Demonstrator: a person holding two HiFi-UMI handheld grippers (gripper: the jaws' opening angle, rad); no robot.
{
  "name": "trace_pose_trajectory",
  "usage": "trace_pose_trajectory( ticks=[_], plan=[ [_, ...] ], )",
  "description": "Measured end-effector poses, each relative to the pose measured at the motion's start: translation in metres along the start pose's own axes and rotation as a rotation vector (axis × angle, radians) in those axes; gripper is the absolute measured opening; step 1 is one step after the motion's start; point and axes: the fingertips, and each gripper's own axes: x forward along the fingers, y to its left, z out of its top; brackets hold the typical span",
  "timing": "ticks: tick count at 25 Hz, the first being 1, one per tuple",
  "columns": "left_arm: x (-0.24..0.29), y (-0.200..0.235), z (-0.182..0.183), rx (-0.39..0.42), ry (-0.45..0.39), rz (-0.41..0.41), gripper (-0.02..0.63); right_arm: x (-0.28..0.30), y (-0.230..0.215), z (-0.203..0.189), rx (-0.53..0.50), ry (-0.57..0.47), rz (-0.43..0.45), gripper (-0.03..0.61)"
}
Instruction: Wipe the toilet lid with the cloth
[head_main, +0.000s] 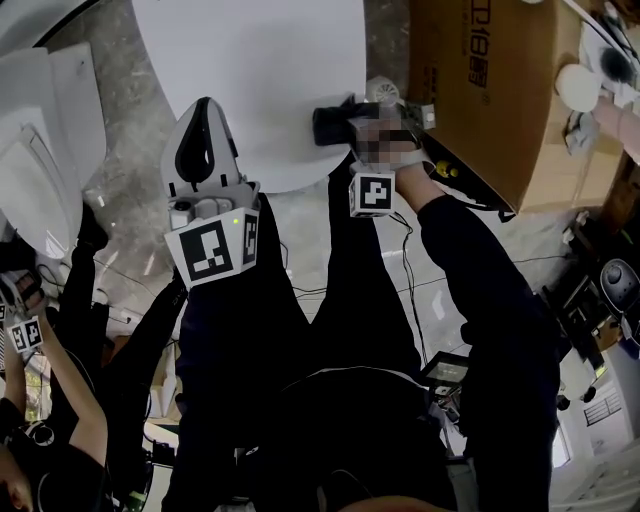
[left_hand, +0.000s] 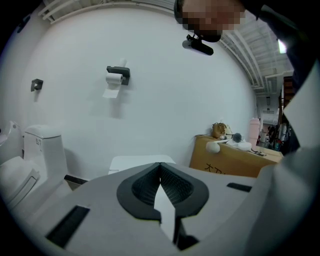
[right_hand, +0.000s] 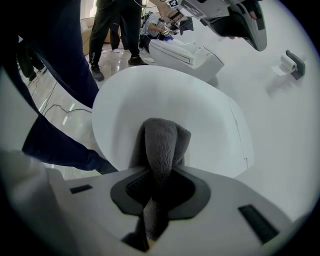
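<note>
Cloth (right_hand: 160, 145) grey, fleecy, pinched in right gripper (right_hand: 159, 175) at white toilet lid (right_hand: 200, 110), left gripper (left_hand: 160, 170) closed, empty

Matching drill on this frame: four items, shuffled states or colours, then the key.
1. cloth
2. toilet lid
3. left hand-held gripper
4. cardboard box

A. white, closed
B. jaws together, nothing between them
C. grey, clamped in the right hand-held gripper
D. brown, beside the lid

Pairs: 1-C, 2-A, 3-B, 4-D

A warehouse-like test hall: toilets (left_hand: 45, 150), cardboard box (head_main: 480, 90), floor cables (head_main: 408, 262).
</note>
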Motion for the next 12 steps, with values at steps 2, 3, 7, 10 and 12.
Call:
trace_pose_trajectory(
  ticks=[2, 3, 7, 10, 12],
  plan=[
    [-0.002, 0.003, -0.001, -0.004, 0.000, 0.007, 0.015, -0.003, 0.012, 0.000, -0.004, 0.003, 0.019, 0.069],
    [-0.003, 0.004, -0.001, -0.006, 0.001, 0.010, 0.014, -0.005, 0.016, 0.000, -0.007, 0.009, 0.031, 0.069],
    [-0.007, 0.010, 0.000, -0.003, -0.001, 0.019, 0.015, -0.008, 0.016, 0.002, 0.052, 0.050, 0.112, 0.071],
    [-0.007, 0.014, -0.001, -0.002, -0.005, 0.024, 0.014, -0.005, -0.002, 0.004, 0.104, 0.052, 0.115, 0.071],
    [-0.007, 0.016, -0.003, -0.004, -0.001, 0.029, 0.015, -0.004, -0.031, 0.007, 0.112, 0.038, 0.068, 0.071]
  ],
)
